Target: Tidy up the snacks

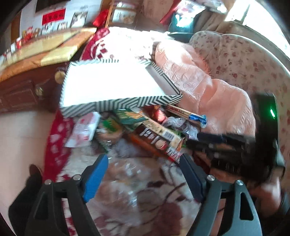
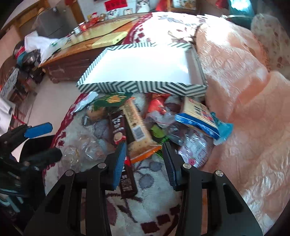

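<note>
One big box [image 2: 145, 63] with green and white stripes sits on the bed [image 2: 148, 174]. It is white inside and has nothing in it. Right in front of it lies a pile of snacks [image 2: 145, 123] on the flowery blanket, touching the box's front wall.

In the pile I can count one long dark brown bar [image 2: 119, 127], one long tan bar [image 2: 136, 125] with a barcode and an orange end, one green packet [image 2: 112, 99], one red packet [image 2: 155, 105], one blue and cream packet [image 2: 199, 116] and some clear crinkly wrappers [image 2: 163, 118]. More may be hidden below. The writing on the packs is too blurry to read.

The right tongs [image 2: 145, 156] are partly spread. Their blue tips sit on each side of the two long bars' near ends, but I cannot tell if they touch them. The left tongs [image 1: 143, 174] are spread wide over the blanket, with nothing between them.

A pink quilt [image 2: 244, 109] is bunched up just beside the pile on the right. A brown wooden worktop [image 2: 87, 43] with papers stands behind the box. A red sign [image 2: 116, 4] hangs on the wall, but its words are too blurry to read.
</note>
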A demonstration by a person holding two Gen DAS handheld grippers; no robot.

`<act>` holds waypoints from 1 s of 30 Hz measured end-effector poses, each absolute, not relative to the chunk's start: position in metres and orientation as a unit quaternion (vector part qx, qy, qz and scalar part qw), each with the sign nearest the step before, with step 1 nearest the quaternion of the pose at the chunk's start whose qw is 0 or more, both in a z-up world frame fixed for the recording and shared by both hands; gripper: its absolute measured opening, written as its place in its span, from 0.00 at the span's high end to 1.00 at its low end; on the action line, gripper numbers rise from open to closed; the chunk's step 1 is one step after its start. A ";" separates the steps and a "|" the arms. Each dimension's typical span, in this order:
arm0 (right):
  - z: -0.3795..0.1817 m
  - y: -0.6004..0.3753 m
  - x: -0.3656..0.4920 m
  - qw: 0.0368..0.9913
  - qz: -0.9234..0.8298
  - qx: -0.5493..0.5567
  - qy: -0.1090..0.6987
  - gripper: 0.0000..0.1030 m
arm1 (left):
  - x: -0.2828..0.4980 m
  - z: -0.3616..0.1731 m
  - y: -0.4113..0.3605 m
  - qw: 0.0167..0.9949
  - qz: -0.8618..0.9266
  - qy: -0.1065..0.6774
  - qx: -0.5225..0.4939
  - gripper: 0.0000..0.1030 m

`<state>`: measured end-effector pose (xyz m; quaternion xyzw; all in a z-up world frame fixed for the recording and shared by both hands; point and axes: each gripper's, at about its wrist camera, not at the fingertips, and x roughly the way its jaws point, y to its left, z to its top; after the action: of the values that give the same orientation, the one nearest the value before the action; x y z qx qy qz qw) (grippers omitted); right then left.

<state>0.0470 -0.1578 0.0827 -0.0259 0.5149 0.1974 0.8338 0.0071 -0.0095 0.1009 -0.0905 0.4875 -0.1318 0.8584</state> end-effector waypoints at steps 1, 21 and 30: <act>0.082 -0.161 0.047 0.834 0.194 -0.021 0.516 0.60 | 0.014 0.098 -0.016 0.851 -0.130 0.500 -0.095 0.20; 0.095 -0.199 0.038 0.849 0.163 0.032 0.501 0.60 | 0.052 0.042 -0.045 0.796 -0.150 0.571 -0.133 0.91; 0.085 -0.177 0.032 0.836 0.190 0.036 0.514 0.59 | 0.038 0.065 -0.019 0.819 -0.154 0.539 -0.120 0.91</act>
<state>0.0322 -0.1771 0.0855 0.0360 0.5138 0.1896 0.8359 0.0384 -0.0192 0.0646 -0.1204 0.5393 -0.1544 0.8191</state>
